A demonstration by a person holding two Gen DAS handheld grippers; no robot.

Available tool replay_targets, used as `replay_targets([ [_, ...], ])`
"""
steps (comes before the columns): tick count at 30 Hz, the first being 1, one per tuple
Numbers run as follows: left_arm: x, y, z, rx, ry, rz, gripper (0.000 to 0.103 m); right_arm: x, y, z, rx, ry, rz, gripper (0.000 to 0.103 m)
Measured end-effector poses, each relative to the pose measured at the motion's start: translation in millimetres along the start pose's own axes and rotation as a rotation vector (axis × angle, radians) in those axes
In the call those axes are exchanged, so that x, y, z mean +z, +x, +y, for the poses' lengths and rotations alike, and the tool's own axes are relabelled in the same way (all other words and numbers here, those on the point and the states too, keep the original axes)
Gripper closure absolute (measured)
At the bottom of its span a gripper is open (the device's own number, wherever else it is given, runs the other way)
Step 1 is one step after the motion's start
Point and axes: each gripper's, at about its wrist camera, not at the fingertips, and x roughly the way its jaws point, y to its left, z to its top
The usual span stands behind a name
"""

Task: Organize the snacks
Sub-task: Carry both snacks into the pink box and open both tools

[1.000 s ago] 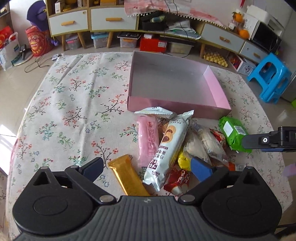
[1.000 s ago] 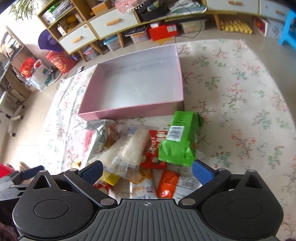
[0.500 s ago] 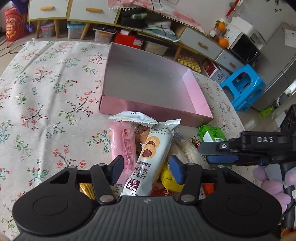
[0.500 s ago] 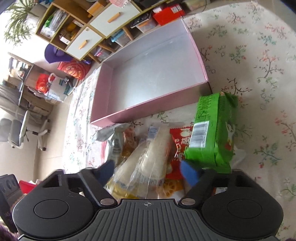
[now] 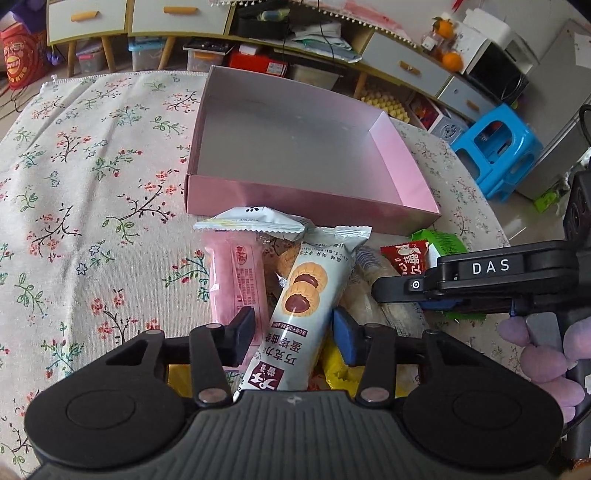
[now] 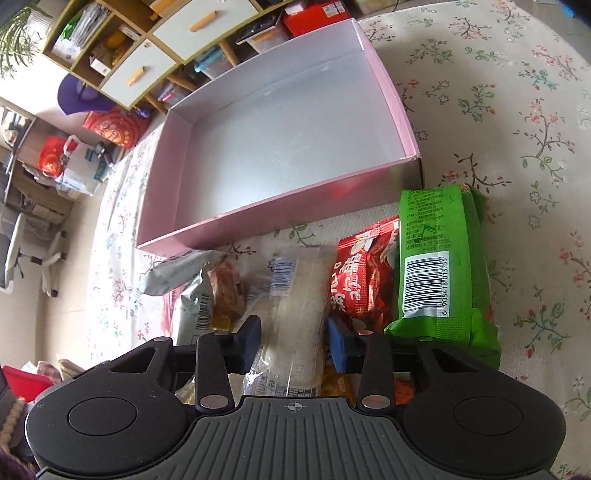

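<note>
A heap of snack packets lies on the floral cloth just in front of an empty pink box (image 5: pixel 314 199) (image 6: pixel 280 218). My left gripper (image 5: pixel 293 332) is closing around a long pale cookie packet (image 5: pixel 306 291), and both pads touch its sides. Beside that packet lie a pink packet (image 5: pixel 236 277) and a white one (image 5: pixel 251 219). My right gripper (image 6: pixel 293 338) is closing on a clear packet of pale crackers (image 6: pixel 295 295) that fills the gap between its pads. To its right are a red packet (image 6: pixel 358 280) and a green packet (image 6: pixel 432 258).
The floral tablecloth (image 5: pixel 92 184) stretches left of the heap. Beyond the table stand a low cabinet with drawers (image 5: pixel 166 14) and a blue stool (image 5: pixel 495 147). My right gripper's body (image 5: pixel 480 280) crosses the left wrist view close by. A purple fluffy glove (image 5: pixel 546 354) holds it.
Both grippers came down onto the snack heap and went from wide open to nearly closed, the left around the cookie packet, the right around the clear cracker packet.
</note>
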Motion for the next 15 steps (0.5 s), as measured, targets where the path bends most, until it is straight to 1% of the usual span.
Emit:
replay_targets([
  [3, -1.2, -0.9, -1.9, 0.020, 0.013, 0.009, 0.061, -0.3, -0.1, -1.0, -0.007, 0.002, -0.002, 0.071],
  [8, -2.6, -4.3, -3.3, 0.046, 0.004, 0.028, 0.064, -0.2, -3.7, 0.3, -0.026, -0.004, -0.003, 0.075],
  [10, -3.9, -5.1, -2.7, 0.053, 0.014, 0.031, 0.067, -1.3, -5.0, 2.5, -0.022, -0.001, -0.004, 0.076],
  [15, -5.3, -2.8, -3.8, 0.055, 0.035, 0.042, 0.068, -0.5, -17.6, 4.2, 0.010, 0.008, -0.024, 0.077],
])
